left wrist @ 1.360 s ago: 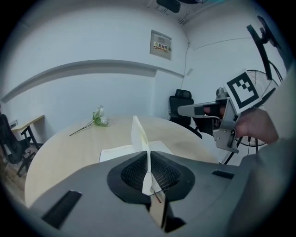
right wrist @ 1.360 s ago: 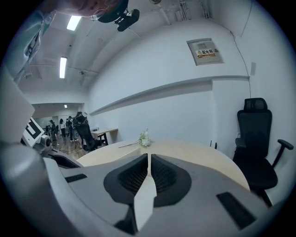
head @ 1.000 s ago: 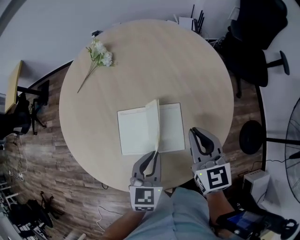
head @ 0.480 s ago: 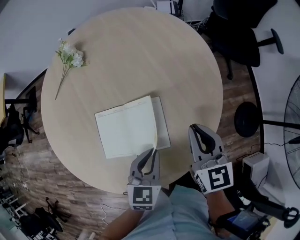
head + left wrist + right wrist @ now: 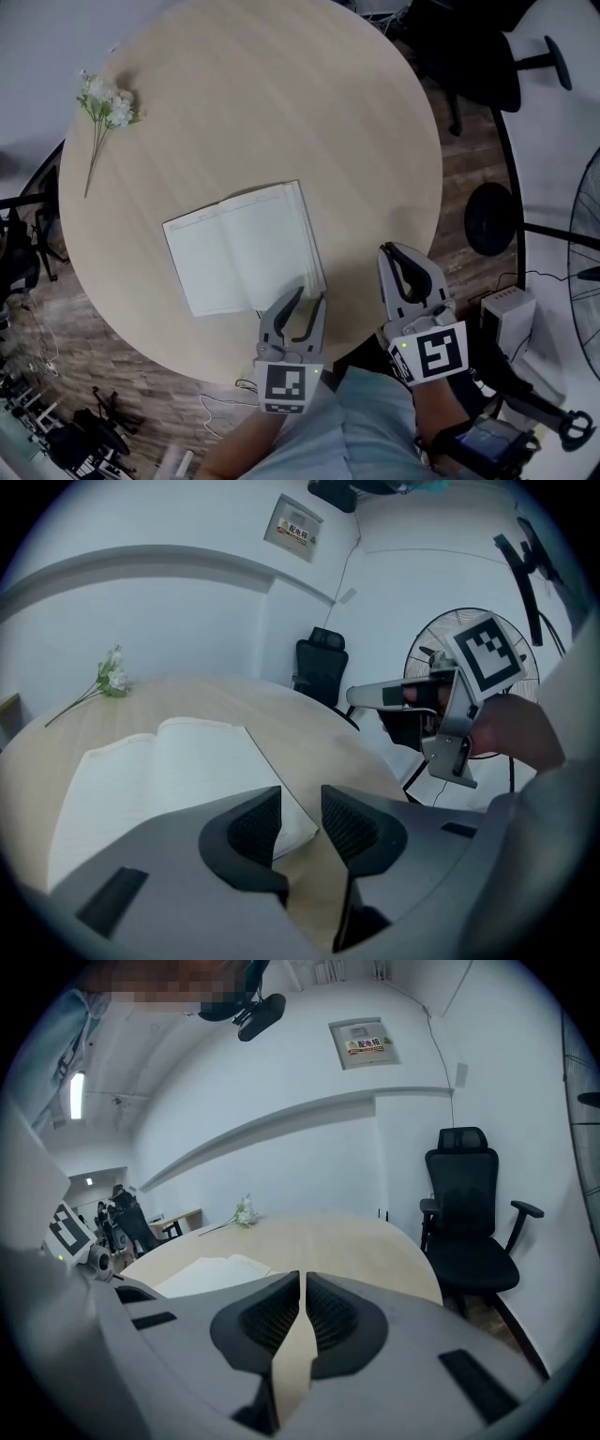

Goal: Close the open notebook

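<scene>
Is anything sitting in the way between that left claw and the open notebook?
Nothing visible does. The left gripper is right at the notebook's near right corner, its jaws opening with that corner showing in the gap between them. The flower sprig lies far off across the table.

raised page now flat on notebook, left tool jaws opening, page corner loose between them

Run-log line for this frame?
notebook: open, flat on table | left gripper: opening, gripping nothing, at notebook's near corner | right gripper: shut, empty
</scene>
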The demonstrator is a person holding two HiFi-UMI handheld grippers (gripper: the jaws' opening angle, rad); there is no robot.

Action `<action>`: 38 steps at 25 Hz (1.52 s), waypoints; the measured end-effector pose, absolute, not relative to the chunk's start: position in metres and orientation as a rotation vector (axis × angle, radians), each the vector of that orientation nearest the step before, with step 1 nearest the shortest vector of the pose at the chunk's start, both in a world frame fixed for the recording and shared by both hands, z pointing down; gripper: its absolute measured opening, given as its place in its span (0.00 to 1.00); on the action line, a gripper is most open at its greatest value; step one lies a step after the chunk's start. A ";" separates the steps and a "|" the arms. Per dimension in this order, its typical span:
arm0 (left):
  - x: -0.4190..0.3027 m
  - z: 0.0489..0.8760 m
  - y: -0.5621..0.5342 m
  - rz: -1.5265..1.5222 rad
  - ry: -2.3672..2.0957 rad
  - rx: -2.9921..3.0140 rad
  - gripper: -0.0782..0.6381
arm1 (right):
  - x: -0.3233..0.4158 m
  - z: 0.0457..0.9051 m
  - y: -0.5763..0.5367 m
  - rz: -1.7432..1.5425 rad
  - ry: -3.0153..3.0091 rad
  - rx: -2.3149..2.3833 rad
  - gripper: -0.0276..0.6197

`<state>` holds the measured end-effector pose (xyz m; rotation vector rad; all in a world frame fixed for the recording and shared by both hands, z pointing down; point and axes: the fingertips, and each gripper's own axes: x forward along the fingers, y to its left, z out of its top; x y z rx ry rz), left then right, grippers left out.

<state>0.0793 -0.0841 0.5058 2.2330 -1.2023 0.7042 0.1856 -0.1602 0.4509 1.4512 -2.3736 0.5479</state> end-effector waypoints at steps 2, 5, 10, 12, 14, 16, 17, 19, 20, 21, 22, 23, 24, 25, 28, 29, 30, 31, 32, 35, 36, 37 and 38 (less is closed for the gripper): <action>0.082 0.505 -0.082 0.692 -1.190 2.238 0.33 | 0.184 0.450 -0.161 0.541 -2.384 1.447 0.12; 0.081 0.491 -0.079 0.652 -1.205 2.260 0.37 | 0.178 0.438 -0.158 0.512 -2.414 1.434 0.12; 0.051 0.452 -0.076 0.582 -1.324 2.280 0.38 | 0.150 0.403 -0.154 0.445 -2.480 1.391 0.12; 0.025 0.435 -0.076 0.548 -1.402 2.266 0.39 | 0.128 0.389 -0.155 0.416 -2.516 1.358 0.12; -0.005 0.418 -0.077 0.500 -1.497 2.237 0.39 | 0.102 0.375 -0.154 0.382 -2.557 1.309 0.12; -0.037 0.409 -0.073 0.476 -1.591 2.187 0.39 | 0.074 0.364 -0.151 0.350 -2.599 1.244 0.12; -0.053 0.408 -0.069 0.474 -1.633 2.154 0.39 | 0.062 0.360 -0.149 0.338 -2.616 1.211 0.12; -0.084 0.410 -0.061 0.476 -1.702 2.089 0.39 | 0.039 0.356 -0.145 0.320 -2.640 1.153 0.12; -0.099 0.413 -0.058 0.478 -1.730 2.060 0.39 | 0.029 0.355 -0.144 0.314 -2.648 1.129 0.12; -0.112 0.416 -0.055 0.480 -1.755 2.032 0.39 | 0.020 0.355 -0.142 0.309 -2.654 1.106 0.12; -0.124 0.420 -0.053 0.479 -1.776 2.007 0.39 | 0.012 0.356 -0.141 0.305 -2.657 1.085 0.12; -0.134 0.424 -0.052 0.477 -1.793 1.982 0.39 | 0.005 0.357 -0.140 0.303 -2.659 1.064 0.12; -0.144 0.429 -0.051 0.475 -1.806 1.957 0.39 | -0.002 0.359 -0.140 0.303 -2.658 1.046 0.12; -0.152 0.435 -0.050 0.473 -1.815 1.933 0.39 | -0.007 0.362 -0.140 0.306 -2.656 1.030 0.12; -0.171 0.458 -0.051 0.476 -1.823 1.866 0.40 | -0.019 0.376 -0.142 0.325 -2.635 0.991 0.12; -0.175 0.467 -0.052 0.481 -1.820 1.850 0.40 | -0.022 0.383 -0.143 0.333 -2.626 0.981 0.12; -0.179 0.476 -0.053 0.487 -1.817 1.834 0.41 | -0.024 0.390 -0.145 0.342 -2.616 0.972 0.12; -0.182 0.486 -0.055 0.493 -1.812 1.816 0.41 | -0.027 0.396 -0.147 0.352 -2.606 0.964 0.12; -0.185 0.495 -0.055 0.499 -1.807 1.796 0.41 | -0.028 0.403 -0.148 0.362 -2.597 0.956 0.12; -0.195 0.521 -0.057 0.525 -1.799 1.731 0.43 | -0.033 0.420 -0.152 0.387 -2.574 0.936 0.12; -0.198 0.528 -0.057 0.534 -1.799 1.709 0.43 | -0.034 0.424 -0.153 0.394 -2.568 0.931 0.12; -0.200 0.534 -0.057 0.543 -1.798 1.684 0.43 | -0.034 0.429 -0.154 0.400 -2.563 0.927 0.12; -0.202 0.540 -0.056 0.550 -1.794 1.661 0.43 | -0.034 0.432 -0.155 0.406 -2.558 0.925 0.12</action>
